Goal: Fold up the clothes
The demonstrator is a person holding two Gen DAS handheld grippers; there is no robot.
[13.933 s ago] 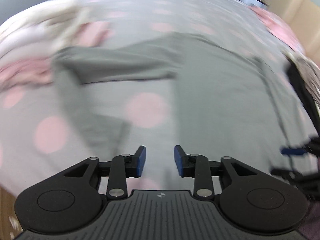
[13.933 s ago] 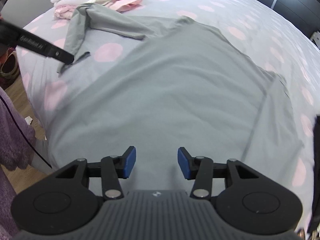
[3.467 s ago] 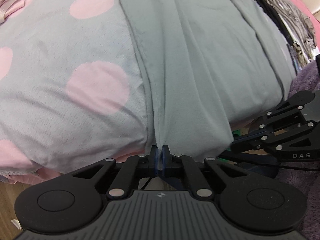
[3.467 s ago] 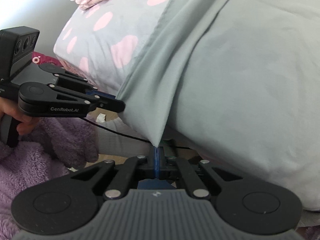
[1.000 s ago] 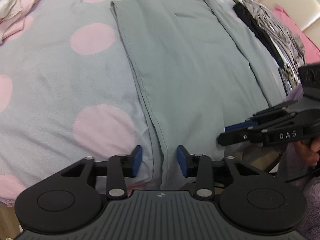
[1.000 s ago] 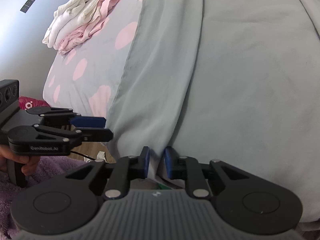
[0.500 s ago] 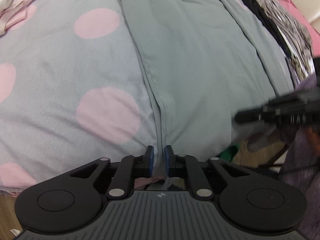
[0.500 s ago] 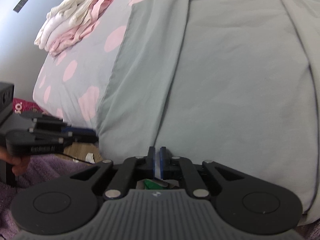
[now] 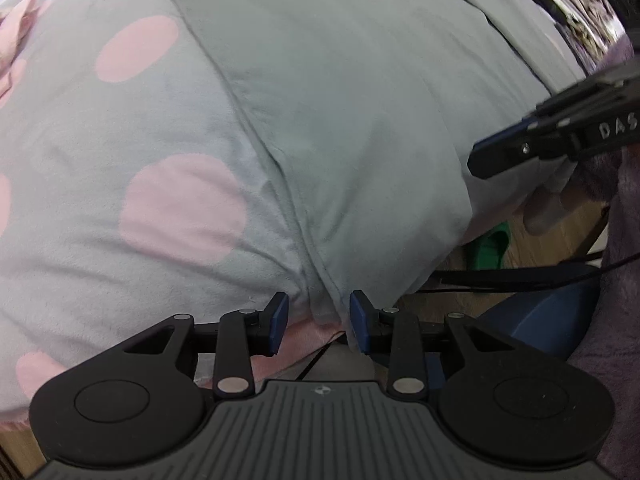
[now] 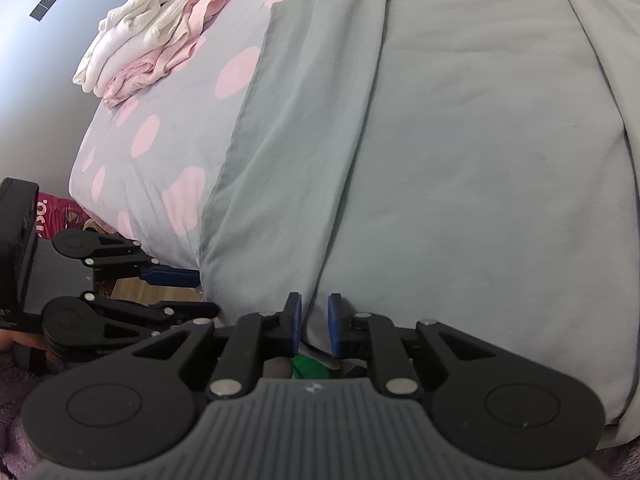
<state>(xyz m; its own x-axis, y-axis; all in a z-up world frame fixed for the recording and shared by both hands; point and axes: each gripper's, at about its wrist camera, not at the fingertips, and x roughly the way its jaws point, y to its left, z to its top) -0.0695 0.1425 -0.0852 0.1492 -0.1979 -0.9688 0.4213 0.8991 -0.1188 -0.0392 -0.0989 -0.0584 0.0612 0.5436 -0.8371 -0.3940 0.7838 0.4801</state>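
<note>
My grey soft-knit garment (image 9: 360, 92) lies flat on the bed with the grey, pink-dotted cover (image 9: 132, 128), already folded lengthwise into a long band, and its long axis runs straight away from me, from the near edge of the bed toward the far side; its hem end hangs a little over that near edge, and that is the end both my tools are at. My left gripper (image 9: 318, 322) sits at the near left corner of the band, where the folded side edge comes down to the hem: its jaws have just been opening, they stand apart, and the bunched fabric of that corner lies loose in the gap, pressed by neither pad. My right gripper (image 10: 314, 322) sits further along the same hem, at a lengthwise crease: its jaws have also just been opening, they stand slightly apart, and the hem fabric runs down between them, but I see no pinch. The hem lies straight ahead of both tools, so neither hand is clearly nearer. I judge the next fold must carry this near end along the long axis toward the far end. A stack of white and pink folded clothes (image 10: 156, 32) rests by the bed's far left corner, well apart from the garment
</note>
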